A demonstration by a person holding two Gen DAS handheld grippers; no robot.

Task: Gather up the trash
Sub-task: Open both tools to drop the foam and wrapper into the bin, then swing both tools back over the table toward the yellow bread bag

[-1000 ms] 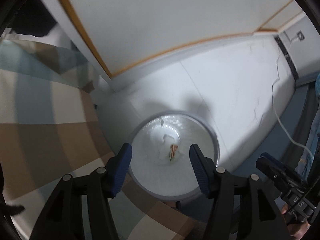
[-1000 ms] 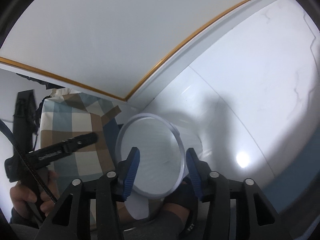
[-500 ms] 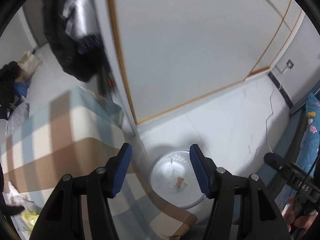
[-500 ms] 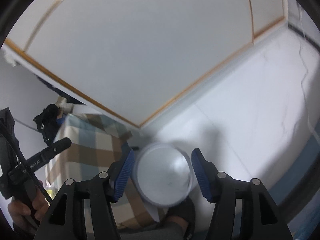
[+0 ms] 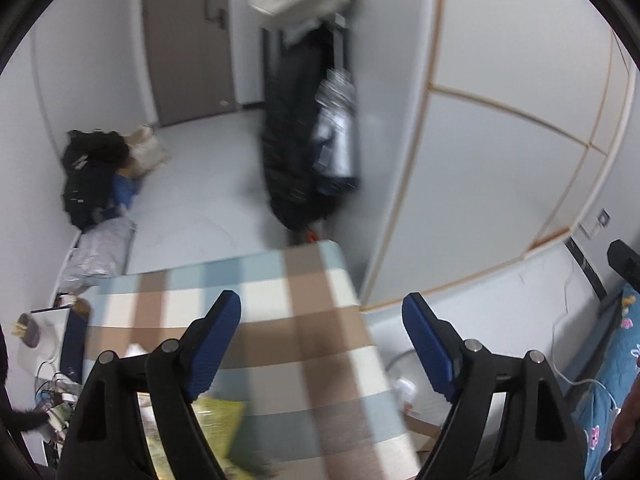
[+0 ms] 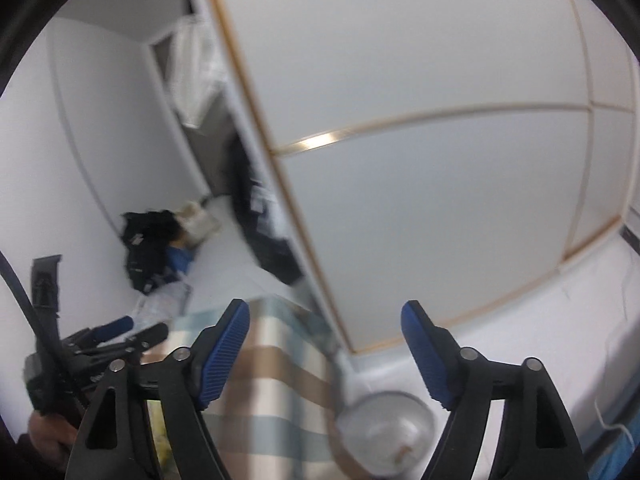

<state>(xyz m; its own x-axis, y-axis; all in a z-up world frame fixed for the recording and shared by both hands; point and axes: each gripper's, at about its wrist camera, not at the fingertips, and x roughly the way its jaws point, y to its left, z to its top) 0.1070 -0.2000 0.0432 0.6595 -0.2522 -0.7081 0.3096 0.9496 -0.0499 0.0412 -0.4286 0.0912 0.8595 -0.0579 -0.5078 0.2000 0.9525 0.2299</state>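
Observation:
The white round bin [image 6: 384, 436] stands on the floor beside the table, with a small scrap [image 6: 402, 450] lying in it. In the left wrist view only the bin's edge [image 5: 404, 380] shows past the table. A yellow wrapper [image 5: 216, 420] lies on the checked tablecloth [image 5: 304, 340], low between the left fingers. My left gripper [image 5: 322, 340] hangs above the table, its jaws opening with nothing between them. My right gripper [image 6: 324, 352] is high over the table edge and bin, its jaws also opening and empty. The left gripper [image 6: 140, 330] appears at the right view's left side.
A white wardrobe with gold trim [image 5: 500, 160] rises right behind the table and bin. Dark coats [image 5: 296, 140] hang beside it. Black bags [image 5: 92, 176] and a grey parcel [image 5: 100, 252] lie on the floor. A white cable [image 5: 568, 320] runs by a blue bedspread [image 5: 616, 360].
Both grippers have risen away from the bin and tilted up, so the bin shrank to the bottom and the table and room came into view. Both pairs of jaws stand wider.

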